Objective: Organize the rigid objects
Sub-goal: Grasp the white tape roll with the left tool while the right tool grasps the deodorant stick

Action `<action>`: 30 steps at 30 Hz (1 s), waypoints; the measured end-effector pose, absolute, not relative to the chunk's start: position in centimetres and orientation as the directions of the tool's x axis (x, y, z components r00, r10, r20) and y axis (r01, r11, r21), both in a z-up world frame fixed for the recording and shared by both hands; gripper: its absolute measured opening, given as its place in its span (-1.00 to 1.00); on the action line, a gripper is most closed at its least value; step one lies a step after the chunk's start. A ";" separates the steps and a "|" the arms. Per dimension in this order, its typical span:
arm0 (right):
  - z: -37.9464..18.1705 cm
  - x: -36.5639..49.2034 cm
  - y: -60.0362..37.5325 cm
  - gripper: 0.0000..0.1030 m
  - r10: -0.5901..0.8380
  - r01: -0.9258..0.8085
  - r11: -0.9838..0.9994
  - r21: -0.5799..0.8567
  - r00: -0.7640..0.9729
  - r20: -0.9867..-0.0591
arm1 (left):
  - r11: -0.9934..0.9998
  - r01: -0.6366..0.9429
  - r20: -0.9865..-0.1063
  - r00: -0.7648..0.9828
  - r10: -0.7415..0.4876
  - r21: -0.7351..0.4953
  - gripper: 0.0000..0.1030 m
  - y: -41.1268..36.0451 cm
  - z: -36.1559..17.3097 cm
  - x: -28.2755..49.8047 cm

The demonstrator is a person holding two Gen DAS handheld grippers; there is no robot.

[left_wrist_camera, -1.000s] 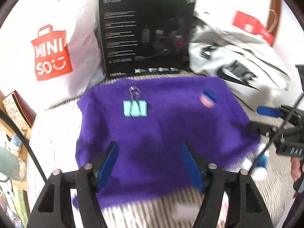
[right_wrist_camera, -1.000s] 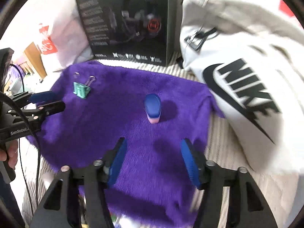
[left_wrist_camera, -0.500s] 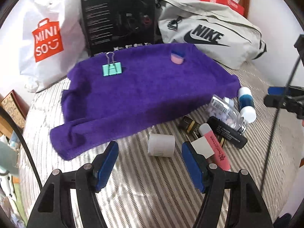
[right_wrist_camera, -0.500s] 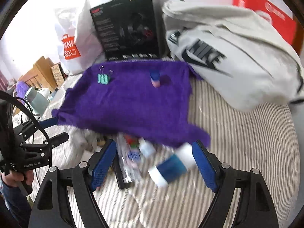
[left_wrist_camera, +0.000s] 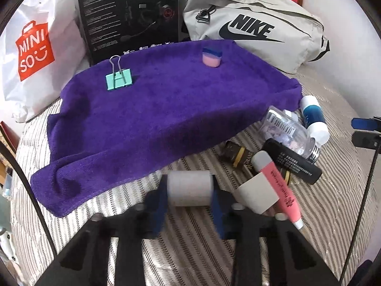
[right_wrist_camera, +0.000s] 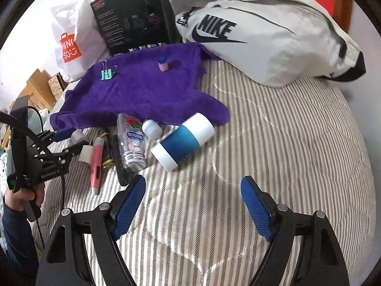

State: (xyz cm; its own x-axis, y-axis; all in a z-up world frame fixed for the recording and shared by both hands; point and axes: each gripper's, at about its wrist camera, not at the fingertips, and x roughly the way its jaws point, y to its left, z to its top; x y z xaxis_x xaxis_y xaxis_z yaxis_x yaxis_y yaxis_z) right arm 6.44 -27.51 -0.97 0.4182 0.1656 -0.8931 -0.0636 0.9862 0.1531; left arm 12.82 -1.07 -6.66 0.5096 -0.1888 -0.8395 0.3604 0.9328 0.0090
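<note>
A short grey-white roll lies on the striped bedcover just off the purple towel. My left gripper is closing on it, and its blue pads touch both ends of the roll. The right wrist view shows that gripper at the left with the roll between its fingers. My right gripper stands open over bare cover, with nothing between its fingers. A blue-and-white bottle lies just ahead of it. On the towel sit a mint binder clip and a pink-and-blue cap.
Beside the roll lie a pill bottle, a black bar, a pink highlighter and a white block. A black box, a Nike bag and a Miniso bag line the back.
Both grippers drew back from the towel towards the loose items. The left one sank over the roll and closed onto it. The right one opened wider.
</note>
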 end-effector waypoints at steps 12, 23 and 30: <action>-2.4 11.1 -27.0 0.58 0.199 0.012 0.974 0.226 0.433 -0.879 | 0.947 0.322 -0.844 0.503 -0.185 -0.016 -0.43 -0.9 -6.6 12.1; -4.7 12.0 -25.3 0.56 0.102 -0.100 0.992 0.071 0.361 -0.927 | 0.946 0.322 -0.845 0.498 -0.194 -0.027 -0.42 -0.7 -6.5 12.1; -4.3 11.2 -26.7 0.57 0.076 -0.086 0.995 0.047 0.375 -0.924 | 0.951 0.309 -0.843 0.502 -0.192 -0.033 -0.42 -0.7 -6.5 12.2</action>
State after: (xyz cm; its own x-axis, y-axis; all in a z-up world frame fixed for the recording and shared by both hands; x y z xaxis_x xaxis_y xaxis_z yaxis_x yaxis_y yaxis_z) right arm 11.23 -26.68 -4.29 0.3745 0.0762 -0.9241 -0.0863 0.9952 0.0471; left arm 12.16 -0.74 -6.48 0.5020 -0.1919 -0.8433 0.3087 0.9506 -0.0326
